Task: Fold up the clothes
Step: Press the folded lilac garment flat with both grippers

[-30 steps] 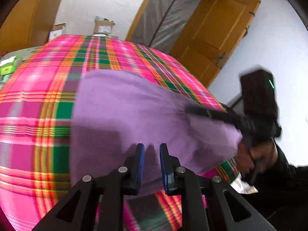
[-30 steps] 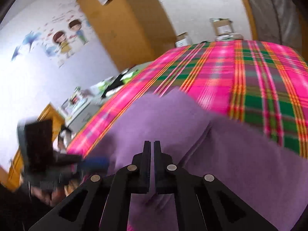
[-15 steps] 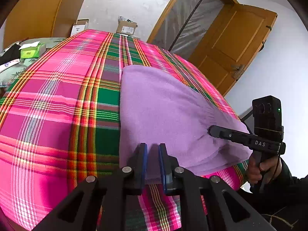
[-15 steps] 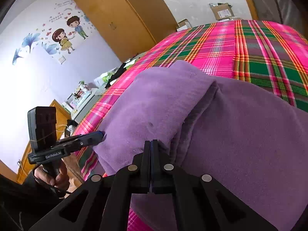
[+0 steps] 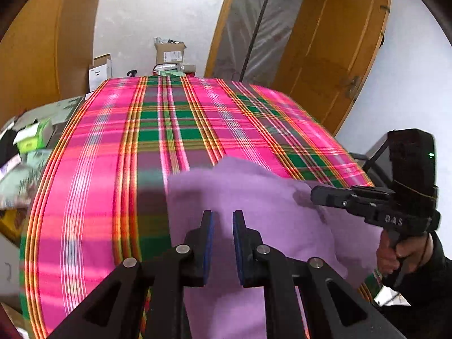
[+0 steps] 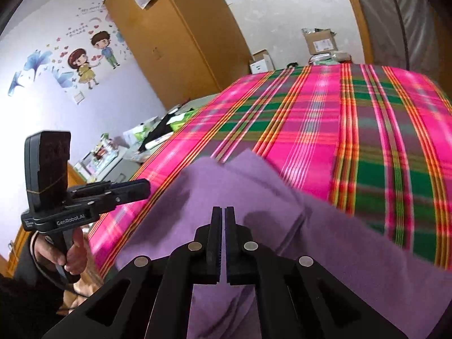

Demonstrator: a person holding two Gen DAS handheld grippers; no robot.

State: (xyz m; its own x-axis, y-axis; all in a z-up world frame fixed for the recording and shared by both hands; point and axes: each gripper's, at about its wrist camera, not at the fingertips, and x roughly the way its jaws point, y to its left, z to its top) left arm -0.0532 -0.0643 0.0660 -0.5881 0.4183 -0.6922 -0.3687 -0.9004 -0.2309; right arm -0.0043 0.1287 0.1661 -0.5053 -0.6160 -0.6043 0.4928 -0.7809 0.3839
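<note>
A purple garment (image 5: 254,192) lies folded in layers at the near end of a bed under a pink and green plaid cover (image 5: 169,118). My left gripper (image 5: 223,220) hovers over the garment's near left part, its blue pads a narrow gap apart and nothing pinched between them. From the right wrist view the left gripper (image 6: 142,189) sits off the garment's (image 6: 240,186) left edge, clear of it. My right gripper (image 6: 223,214) is shut and empty above the folded layers. In the left wrist view the right gripper (image 5: 315,196) casts a shadow on the cloth.
The plaid cover (image 6: 339,118) stretches away bare beyond the garment. Cardboard boxes (image 5: 169,53) stand at the far wall beside a wooden door (image 5: 333,56). A cluttered side table (image 5: 28,141) lies left of the bed, a wardrobe (image 6: 169,42) behind it.
Both grippers have drawn back and up from the garment, which now sits lower and smaller in both views. The garment, blurred a second ago, rests still. The left pads narrowed slightly.
</note>
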